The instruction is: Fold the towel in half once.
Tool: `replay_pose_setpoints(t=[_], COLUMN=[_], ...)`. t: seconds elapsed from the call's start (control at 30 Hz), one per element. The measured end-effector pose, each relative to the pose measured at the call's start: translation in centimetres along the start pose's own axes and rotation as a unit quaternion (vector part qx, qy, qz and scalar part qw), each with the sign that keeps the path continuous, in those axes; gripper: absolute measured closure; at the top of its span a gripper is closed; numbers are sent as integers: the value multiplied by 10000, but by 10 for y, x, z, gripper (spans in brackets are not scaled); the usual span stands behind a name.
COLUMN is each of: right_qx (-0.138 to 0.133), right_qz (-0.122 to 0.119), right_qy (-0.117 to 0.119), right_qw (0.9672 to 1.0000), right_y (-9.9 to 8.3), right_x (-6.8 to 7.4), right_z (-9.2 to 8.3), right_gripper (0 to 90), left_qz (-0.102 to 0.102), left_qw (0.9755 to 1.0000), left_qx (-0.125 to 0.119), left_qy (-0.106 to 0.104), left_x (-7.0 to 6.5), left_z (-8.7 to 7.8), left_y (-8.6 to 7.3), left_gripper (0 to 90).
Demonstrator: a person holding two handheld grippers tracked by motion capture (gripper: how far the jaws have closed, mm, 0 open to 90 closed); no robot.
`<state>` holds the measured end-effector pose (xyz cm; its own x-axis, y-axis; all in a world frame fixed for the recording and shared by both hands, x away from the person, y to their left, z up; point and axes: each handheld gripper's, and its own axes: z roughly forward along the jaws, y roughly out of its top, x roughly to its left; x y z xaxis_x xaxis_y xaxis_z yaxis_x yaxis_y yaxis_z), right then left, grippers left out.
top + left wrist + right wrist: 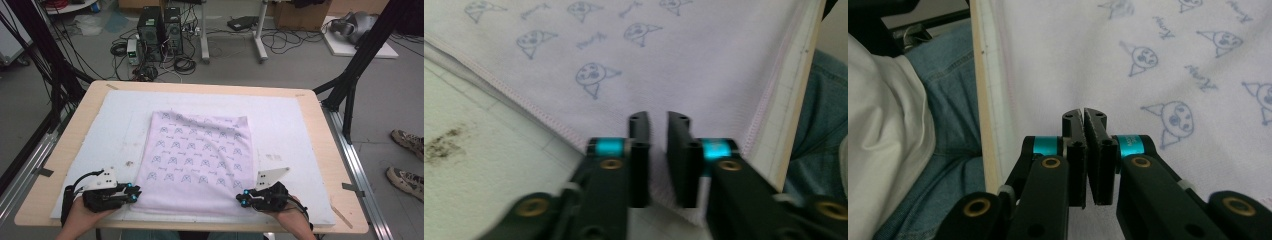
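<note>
A pale pink cloth printed with small blue faces lies flat on the white mat. At its near left corner is my left gripper. In the left gripper view the left gripper is open by a narrow gap, and the cloth's corner runs in between the jaws. My right gripper sits at the near right corner. In the right gripper view the right gripper has its jaws pressed together over the cloth, close to the cloth's side hem.
The white mat covers a wooden table, whose near edge lies just behind both grippers. The mat has a dark stain left of the cloth. Computers and cables stand on the floor beyond, and black frame legs flank the table.
</note>
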<state>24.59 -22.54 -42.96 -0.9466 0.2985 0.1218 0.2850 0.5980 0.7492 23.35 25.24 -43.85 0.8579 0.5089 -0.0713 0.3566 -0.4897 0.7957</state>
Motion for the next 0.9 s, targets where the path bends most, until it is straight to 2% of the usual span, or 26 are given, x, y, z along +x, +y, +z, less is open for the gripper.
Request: replay_pose_setpoints(t=[0.03, 0.1, 0.13, 0.17, 0.2, 0.23, 0.27, 0.3, 0.33, 0.4, 0.43, 0.47, 0.5, 0.53, 0.57, 0.6, 0.63, 0.67, 0.73, 0.77, 0.83, 0.87, 0.9], right_qx=[-66, -35, -35, -14, 102, 211, 151, 137, 158, 201, 166, 146, 127, 55, -38, -79, -157, -134, -47, -20, 80, 132, 227], right_qz=[32, 73, 30, -29, -93, -130, -142, -92, -59, -57, -61, -1, 22, 31, 68, 128, 185, 234, 316, 423, 591, 618, 762], right_qy=[9, 55, 114, 137, 95, 26, -55, 19, 87, 242, 144, 20, -103, -387, -617, -750, -930, -1124, -1397, -1531, -1862, -2033, -2150], right_qw=[10000, 10000, 9999, 9999, 9999, 9997, 9998, 9999, 9998, 9995, 9997, 9999, 9999, 9992, 9981, 9971, 9954, 9933, 9897, 9873, 9807, 9771, 9734], right_y=[-2, -5, -7, -9, -10, -12, -14, -15, -15, -13, -9, -4, 2, 14, 24, 35, 45, 54, 67, 73, 83, 85, 86], right_x=[-1, 1, 4, 8, 11, 12, 13, 13, 12, 10, 5, -3, -10, -26, -41, -58, -75, -93, -123, -141, -176, -188, -200], right_z=[0, 1, 2, 4, 6, 9, 9, 9, 8, 6, 2, -2, -5, -10, -13, -15, -15, -14, -9, -6, 6, 12, 19], right_gripper=[744, 656, 648, 647, 656, 683, 743, 826, 828, 769, 733, 731, 731, 741, 746, 748, 751, 751, 740, 733, 699, 674, 669], left_qz=[3, 87, 158, 237, 273, 232, 195, 178, 145, 136, 81, 48, 36, -38, -142, -195, -160, -169, -486, -419, -520, -570, -639], left_qw=[10000, 9999, 9997, 9995, 9995, 9995, 9996, 9996, 9997, 9996, 9997, 9999, 10000, 9998, 9995, 9989, 9980, 9968, 9949, 9943, 9924, 9911, 9910], left_qx=[9, 68, 115, 199, 172, 167, 147, 172, 166, 143, 62, 11, -55, -153, -244, -303, -350, -405, -570, -499, -383, -329, -244], left_qy=[-70, -119, -126, -118, -63, -129, -122, -129, -145, -216, -218, -122, 0, 86, 171, 307, 500, 674, 674, 845, 1050, 1157, 1150], left_x=[-1, -5, -7, -8, -8, -7, -8, -8, -10, -8, -3, 1, 11, 21, 32, 44, 55, 66, 87, 95, 111, 117, 121], left_z=[1, 4, 6, 8, 8, 7, 7, 6, 4, 0, -2, -3, -1, 1, 5, 11, 17, 24, 37, 44, 62, 69, 74], left_y=[0, 0, -1, -2, -4, -4, -5, -6, -6, -5, 0, 4, 15, 24, 33, 43, 52, 60, 71, 76, 81, 81, 80], left_gripper=[592, 597, 627, 682, 766, 836, 875, 883, 884, 881, 868, 823, 765, 740, 741, 743, 752, 761, 771, 772, 770, 768, 768])
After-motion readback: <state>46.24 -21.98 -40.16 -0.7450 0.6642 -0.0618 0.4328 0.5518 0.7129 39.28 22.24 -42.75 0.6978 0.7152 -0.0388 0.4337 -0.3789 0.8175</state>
